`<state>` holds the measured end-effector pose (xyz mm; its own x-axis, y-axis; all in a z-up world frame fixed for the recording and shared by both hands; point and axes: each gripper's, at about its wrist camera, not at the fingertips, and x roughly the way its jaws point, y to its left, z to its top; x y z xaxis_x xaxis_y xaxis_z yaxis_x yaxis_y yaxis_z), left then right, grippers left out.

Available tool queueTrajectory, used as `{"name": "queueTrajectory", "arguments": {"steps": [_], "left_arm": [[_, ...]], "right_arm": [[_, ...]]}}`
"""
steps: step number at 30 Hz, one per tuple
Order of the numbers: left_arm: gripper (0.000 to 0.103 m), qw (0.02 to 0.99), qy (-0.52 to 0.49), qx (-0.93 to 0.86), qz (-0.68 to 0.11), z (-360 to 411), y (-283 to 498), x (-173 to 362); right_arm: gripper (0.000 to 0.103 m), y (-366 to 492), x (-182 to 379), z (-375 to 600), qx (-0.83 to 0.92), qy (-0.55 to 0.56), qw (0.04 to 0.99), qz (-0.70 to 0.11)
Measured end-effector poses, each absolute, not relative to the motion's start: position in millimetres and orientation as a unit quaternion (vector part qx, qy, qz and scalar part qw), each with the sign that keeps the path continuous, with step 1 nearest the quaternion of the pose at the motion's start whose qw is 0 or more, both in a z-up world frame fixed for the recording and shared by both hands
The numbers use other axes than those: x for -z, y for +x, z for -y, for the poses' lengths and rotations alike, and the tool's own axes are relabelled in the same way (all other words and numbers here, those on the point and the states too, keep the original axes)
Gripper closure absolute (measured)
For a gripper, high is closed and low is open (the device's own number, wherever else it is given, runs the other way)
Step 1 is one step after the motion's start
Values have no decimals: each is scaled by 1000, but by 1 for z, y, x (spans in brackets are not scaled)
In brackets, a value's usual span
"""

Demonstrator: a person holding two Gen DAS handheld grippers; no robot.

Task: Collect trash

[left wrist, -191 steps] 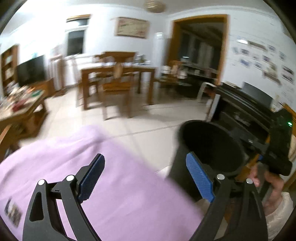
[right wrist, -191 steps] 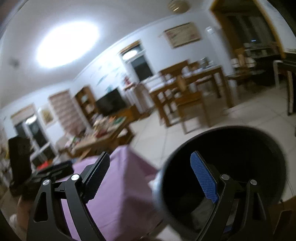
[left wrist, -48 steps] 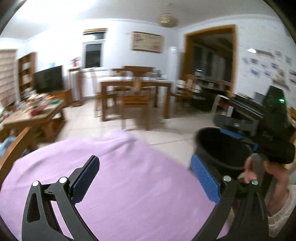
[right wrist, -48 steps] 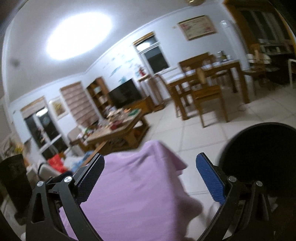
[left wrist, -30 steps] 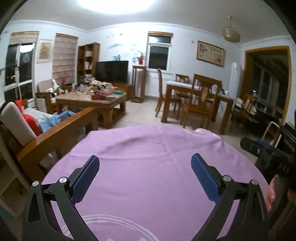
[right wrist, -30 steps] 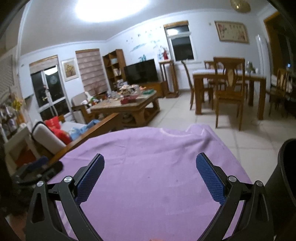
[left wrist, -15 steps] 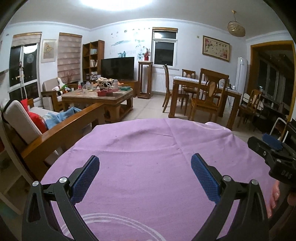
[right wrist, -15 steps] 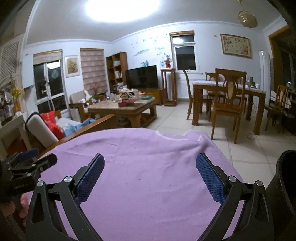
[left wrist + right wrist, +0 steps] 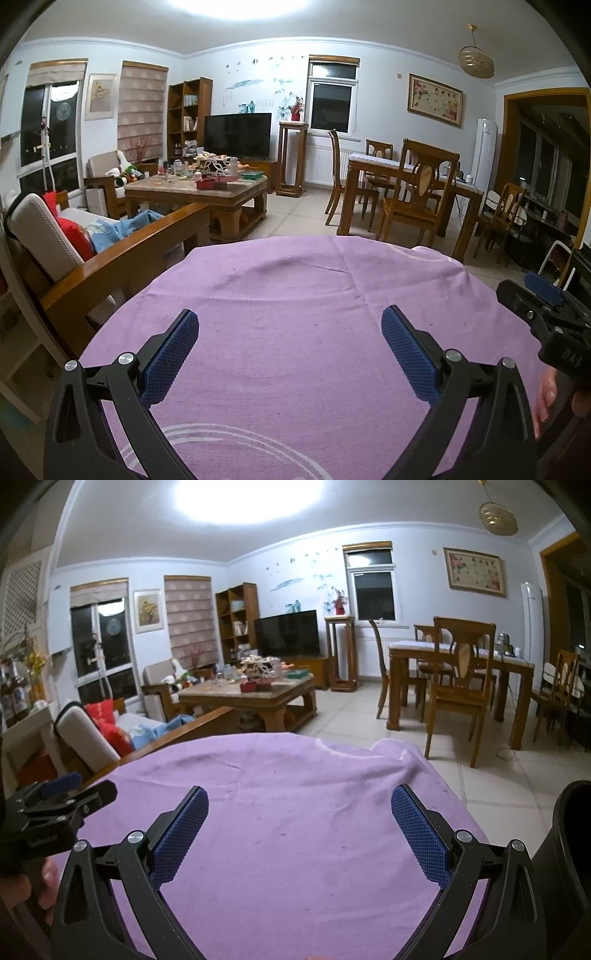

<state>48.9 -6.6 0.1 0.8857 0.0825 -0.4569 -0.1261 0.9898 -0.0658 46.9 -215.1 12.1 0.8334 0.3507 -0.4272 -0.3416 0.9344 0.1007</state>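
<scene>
Above purple cloth (image 9: 295, 332), jaws wide, empty.

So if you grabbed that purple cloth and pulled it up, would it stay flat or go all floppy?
Probably floppy. The purple cloth shows soft creases and a bump in the left wrist view, and its far corner droops over the table edge, so it likely bends easily. It looks thin, so probably light. It might bunch and slide rather than lift flat.

The left black two-finger gripper with blue textured pads (image 9: 290, 347) is held level, its jaws spread wide with nothing between them. The right black gripper with matching blue pads (image 9: 299, 827) sits beside it, jaws equally wide and empty. Fingers of the right hand (image 9: 546, 395) and seemingly the left hand (image 9: 22, 886) wrap the handles.
</scene>
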Motion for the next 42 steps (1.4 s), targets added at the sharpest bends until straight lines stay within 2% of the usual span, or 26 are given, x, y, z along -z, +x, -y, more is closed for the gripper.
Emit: {"name": "queueTrajectory", "arguments": {"steps": [42], "left_arm": [[5, 969, -51, -55, -237, 8, 46, 0]], "right_arm": [[5, 45, -8, 223, -184, 13, 952, -244]]}}
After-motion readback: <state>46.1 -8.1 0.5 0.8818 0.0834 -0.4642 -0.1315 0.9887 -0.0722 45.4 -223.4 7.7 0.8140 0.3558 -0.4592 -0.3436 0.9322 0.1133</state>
